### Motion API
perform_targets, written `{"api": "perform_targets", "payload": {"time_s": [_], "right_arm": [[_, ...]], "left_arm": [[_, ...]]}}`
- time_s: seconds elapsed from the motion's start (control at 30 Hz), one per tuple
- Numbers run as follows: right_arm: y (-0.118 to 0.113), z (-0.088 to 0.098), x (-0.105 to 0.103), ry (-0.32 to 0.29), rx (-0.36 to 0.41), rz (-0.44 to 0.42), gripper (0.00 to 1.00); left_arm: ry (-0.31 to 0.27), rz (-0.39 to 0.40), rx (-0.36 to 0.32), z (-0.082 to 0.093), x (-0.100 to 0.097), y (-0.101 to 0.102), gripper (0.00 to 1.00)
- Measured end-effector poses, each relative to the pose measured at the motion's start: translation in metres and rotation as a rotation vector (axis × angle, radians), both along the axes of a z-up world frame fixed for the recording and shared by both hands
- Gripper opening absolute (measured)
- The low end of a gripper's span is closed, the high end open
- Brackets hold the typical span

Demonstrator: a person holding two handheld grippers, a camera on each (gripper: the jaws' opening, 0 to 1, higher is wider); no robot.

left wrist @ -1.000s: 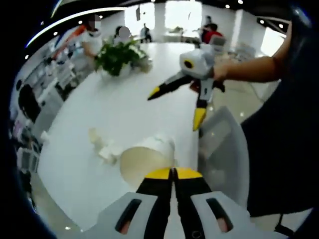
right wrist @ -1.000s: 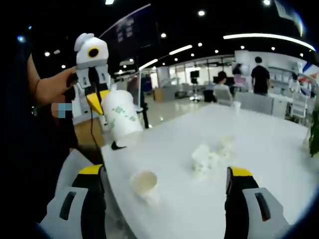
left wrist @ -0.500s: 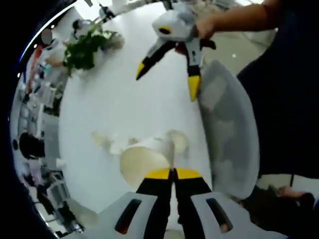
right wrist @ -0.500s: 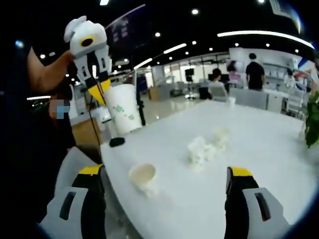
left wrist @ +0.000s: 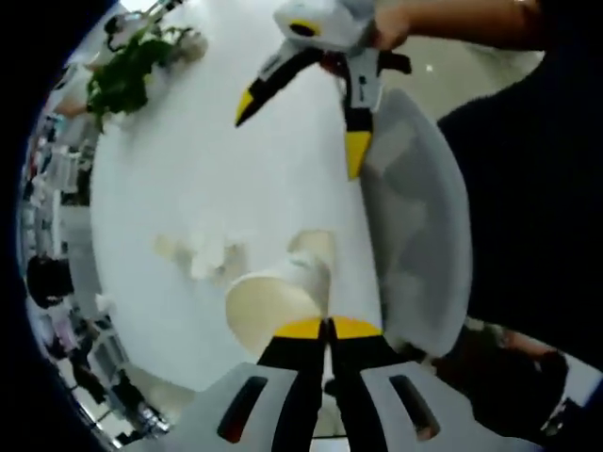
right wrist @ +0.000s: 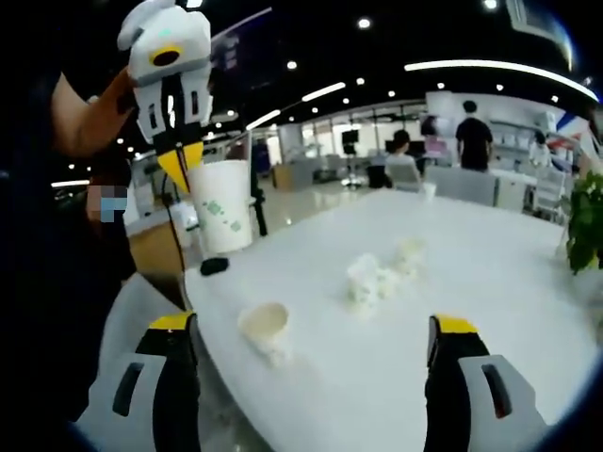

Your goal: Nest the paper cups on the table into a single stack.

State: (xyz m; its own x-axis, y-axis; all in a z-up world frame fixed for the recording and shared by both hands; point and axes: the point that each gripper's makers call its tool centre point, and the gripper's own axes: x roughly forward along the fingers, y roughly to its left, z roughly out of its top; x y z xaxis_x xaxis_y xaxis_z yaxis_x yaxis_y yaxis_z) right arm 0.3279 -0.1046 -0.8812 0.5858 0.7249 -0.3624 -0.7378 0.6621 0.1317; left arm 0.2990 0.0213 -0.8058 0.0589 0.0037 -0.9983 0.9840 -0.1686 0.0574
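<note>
While the left gripper [right wrist: 177, 162] pinches an upright paper cup [right wrist: 222, 205] by its rim, mouth upward, the right gripper [right wrist: 311, 341] gapes wide near a lone cup [right wrist: 266, 327] on the table [right wrist: 490, 282]

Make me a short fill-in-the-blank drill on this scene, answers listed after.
1. The left gripper holds a paper cup by its ____.
2. The right gripper has its fingers ____.
3. The lone cup near the table edge lies on its ____.
4. A green ____ stands at the table's far end.

Missing words: rim; open; side; plant
</note>
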Motion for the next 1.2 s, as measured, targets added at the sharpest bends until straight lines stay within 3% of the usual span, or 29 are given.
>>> {"api": "perform_targets", "payload": {"time_s": [0.2,0.37,1.2], "right_arm": [[-0.001,-0.001,-0.002,0.005,0.007,-0.009,1.00],[-0.006,-0.002,-0.001,0.010,0.013,-0.025,1.00],[-0.008,-0.006,-0.002,0.031,0.025,-0.040,0.99]], "left_arm": [[0.025,0.045,0.009,-0.007,-0.002,-0.002,0.00],[-0.003,0.044,0.021,-0.016,0.004,-0.001,0.00],[0.019,0.106,0.001,-0.062,0.001,-0.007,0.00]]}}
